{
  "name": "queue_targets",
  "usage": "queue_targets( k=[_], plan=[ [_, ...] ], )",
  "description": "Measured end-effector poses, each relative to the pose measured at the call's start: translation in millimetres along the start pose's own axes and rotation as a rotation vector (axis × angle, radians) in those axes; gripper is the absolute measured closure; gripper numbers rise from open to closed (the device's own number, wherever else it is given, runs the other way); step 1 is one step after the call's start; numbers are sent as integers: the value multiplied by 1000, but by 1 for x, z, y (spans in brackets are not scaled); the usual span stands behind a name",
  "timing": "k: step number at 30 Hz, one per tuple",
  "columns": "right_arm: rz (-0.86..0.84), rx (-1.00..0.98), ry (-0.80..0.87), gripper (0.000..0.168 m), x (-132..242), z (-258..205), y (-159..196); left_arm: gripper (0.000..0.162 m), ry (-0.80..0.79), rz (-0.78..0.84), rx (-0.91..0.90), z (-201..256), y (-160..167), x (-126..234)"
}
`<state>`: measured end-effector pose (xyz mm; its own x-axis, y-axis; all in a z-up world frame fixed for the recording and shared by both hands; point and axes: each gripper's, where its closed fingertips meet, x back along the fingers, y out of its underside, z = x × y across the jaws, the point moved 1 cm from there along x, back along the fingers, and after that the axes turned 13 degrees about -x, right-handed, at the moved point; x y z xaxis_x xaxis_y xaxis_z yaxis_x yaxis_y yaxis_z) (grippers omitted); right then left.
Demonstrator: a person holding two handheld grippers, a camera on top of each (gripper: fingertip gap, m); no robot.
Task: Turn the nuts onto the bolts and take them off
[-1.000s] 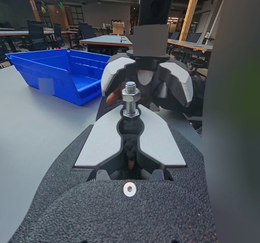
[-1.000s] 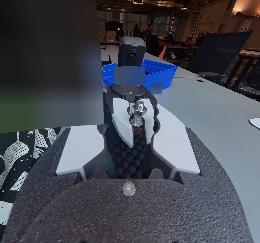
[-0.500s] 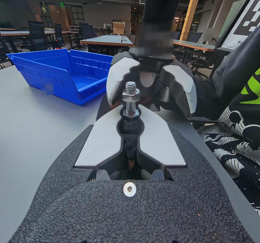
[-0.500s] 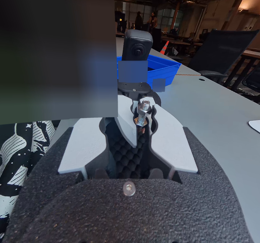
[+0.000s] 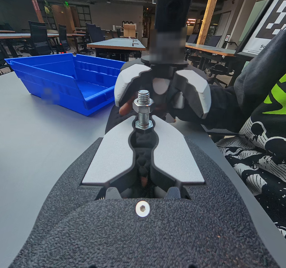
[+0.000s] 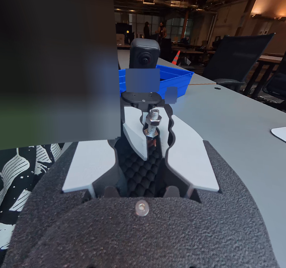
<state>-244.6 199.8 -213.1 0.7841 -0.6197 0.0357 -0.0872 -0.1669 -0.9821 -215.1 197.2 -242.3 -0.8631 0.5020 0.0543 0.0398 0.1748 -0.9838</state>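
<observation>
blue bin (image 5: 65, 80) on grey table (image 5: 31, 136); office chairs (image 5: 38, 39); orange cone (image 6: 176, 57)

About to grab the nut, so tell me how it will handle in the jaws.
The hex nut looks like rigid steel, so probably hard and dense for its size. Its smooth plated flats may slip. Threaded on the upright bolt, it should spin rather than pull off.

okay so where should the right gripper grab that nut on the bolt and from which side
Grip the nut on two opposite flats of its hexagon, coming in level from the far side, facing the left gripper. The bolt stands upright, clamped at its head, so the nut sits clear above those fingers with thread showing below it. The right gripper is open.
</observation>
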Motion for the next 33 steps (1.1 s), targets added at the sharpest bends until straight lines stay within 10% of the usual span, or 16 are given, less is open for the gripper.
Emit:
queue_targets(
  k=[20,33],
  plan=[
    [0,20,-4,129,24,-11,2,148,-9,8,13,-2,-1,1],
    [-18,11,-13,108,-5,0,0,148,0,-1,2,0,0,0]
  ],
)
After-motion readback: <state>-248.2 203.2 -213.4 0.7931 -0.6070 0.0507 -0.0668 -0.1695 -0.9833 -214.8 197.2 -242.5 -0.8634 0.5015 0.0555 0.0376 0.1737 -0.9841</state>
